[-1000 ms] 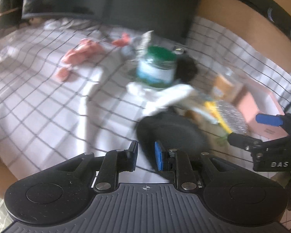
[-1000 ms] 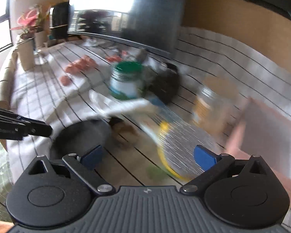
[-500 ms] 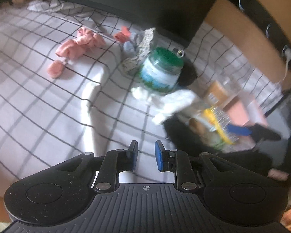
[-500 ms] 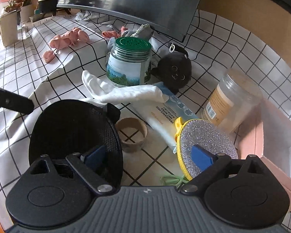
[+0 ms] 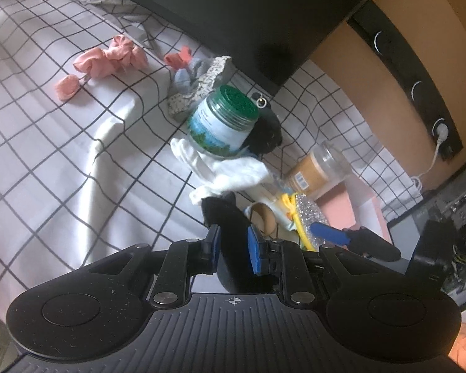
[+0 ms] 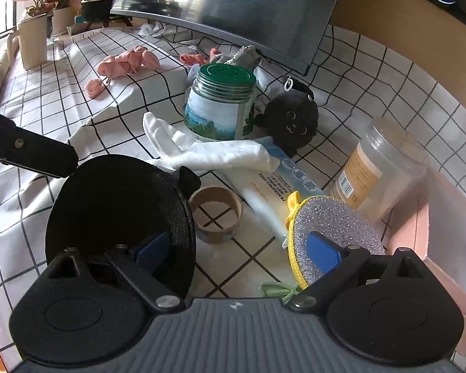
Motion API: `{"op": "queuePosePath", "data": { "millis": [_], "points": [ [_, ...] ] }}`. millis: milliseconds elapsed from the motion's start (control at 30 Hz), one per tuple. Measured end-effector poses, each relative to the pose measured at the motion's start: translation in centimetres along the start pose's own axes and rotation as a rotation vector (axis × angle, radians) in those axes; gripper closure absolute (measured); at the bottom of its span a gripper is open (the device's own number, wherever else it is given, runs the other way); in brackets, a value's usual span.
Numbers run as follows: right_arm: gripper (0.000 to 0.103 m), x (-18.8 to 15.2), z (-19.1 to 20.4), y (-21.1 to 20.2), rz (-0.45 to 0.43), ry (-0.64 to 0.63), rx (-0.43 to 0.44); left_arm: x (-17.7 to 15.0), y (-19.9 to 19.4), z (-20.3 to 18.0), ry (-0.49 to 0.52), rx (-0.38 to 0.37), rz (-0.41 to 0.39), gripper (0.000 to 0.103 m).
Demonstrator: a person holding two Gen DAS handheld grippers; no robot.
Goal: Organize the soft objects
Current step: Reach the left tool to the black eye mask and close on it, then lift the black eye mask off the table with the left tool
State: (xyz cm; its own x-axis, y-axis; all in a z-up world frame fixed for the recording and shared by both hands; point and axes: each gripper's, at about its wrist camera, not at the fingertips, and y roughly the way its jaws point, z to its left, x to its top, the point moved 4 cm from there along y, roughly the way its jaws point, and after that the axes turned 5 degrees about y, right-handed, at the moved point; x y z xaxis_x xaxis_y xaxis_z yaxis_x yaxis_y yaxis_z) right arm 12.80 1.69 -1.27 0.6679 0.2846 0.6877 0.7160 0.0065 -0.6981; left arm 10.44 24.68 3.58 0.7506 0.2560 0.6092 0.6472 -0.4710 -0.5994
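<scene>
A black round pad (image 6: 115, 211) lies flat on the checked cloth. My left gripper (image 5: 234, 244) hovers at its edge with the jaws partly apart. The pad's dark rim (image 5: 230, 217) shows between the blue pads; I cannot tell whether they touch it. My right gripper (image 6: 236, 248) stands wide open, one finger over the pad and the other over a sparkly yellow-edged sponge (image 6: 335, 227). A white glove (image 6: 220, 155), a black plush toy (image 6: 292, 124), pink socks (image 6: 127, 62) and a speckled grey cloth (image 6: 245, 56) lie further back.
A green-lidded jar (image 6: 220, 102) stands mid-table, and a clear jar (image 6: 379, 171) lies on its side at the right. A wipes pack (image 6: 273, 192), a cardboard ring (image 6: 216, 214) and a green hair tie (image 6: 276, 289) sit between them. A pink box (image 6: 444, 242) is on the right, a dark screen (image 6: 264, 6) behind.
My left gripper rolled and swung over to the black pad, which now shows between its pads. The right gripper came lower and closer over the pad and sponge, then held still.
</scene>
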Motion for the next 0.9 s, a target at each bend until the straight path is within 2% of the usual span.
{"op": "queuePosePath", "data": {
  "millis": [200, 333, 500, 633, 733, 833, 900],
  "points": [
    [0.007, -0.5, 0.1, 0.1, 0.004, -0.007, 0.008, -0.6, -0.3, 0.4, -0.031, 0.057, -0.004, 0.081],
    [0.007, -0.6, 0.2, 0.0, 0.001, -0.027, 0.001, -0.4, 0.5, -1.2, 0.001, 0.037, 0.007, 0.081],
    [0.007, -0.9, -0.1, -0.1, -0.004, -0.033, -0.009, -0.3, 1.9, -2.1, 0.044, 0.147, 0.015, 0.081],
    [0.007, -1.3, -0.1, -0.3, -0.011, -0.041, -0.019, 0.3, 0.4, -3.0, 0.068, 0.087, -0.034, 0.081],
    [0.007, -1.4, -0.1, -0.5, -0.012, -0.043, -0.018, 0.6, 0.0, -3.8, 0.115, 0.052, -0.022, 0.081],
    [0.007, -1.4, -0.1, -0.5, -0.013, -0.044, -0.017, 0.2, 0.6, -3.9, 0.152, 0.130, -0.003, 0.081],
    [0.007, -1.4, -0.2, -0.5, -0.014, -0.043, -0.015, 0.0, 0.8, -3.6, 0.140, 0.150, -0.004, 0.081]
  ]
}}
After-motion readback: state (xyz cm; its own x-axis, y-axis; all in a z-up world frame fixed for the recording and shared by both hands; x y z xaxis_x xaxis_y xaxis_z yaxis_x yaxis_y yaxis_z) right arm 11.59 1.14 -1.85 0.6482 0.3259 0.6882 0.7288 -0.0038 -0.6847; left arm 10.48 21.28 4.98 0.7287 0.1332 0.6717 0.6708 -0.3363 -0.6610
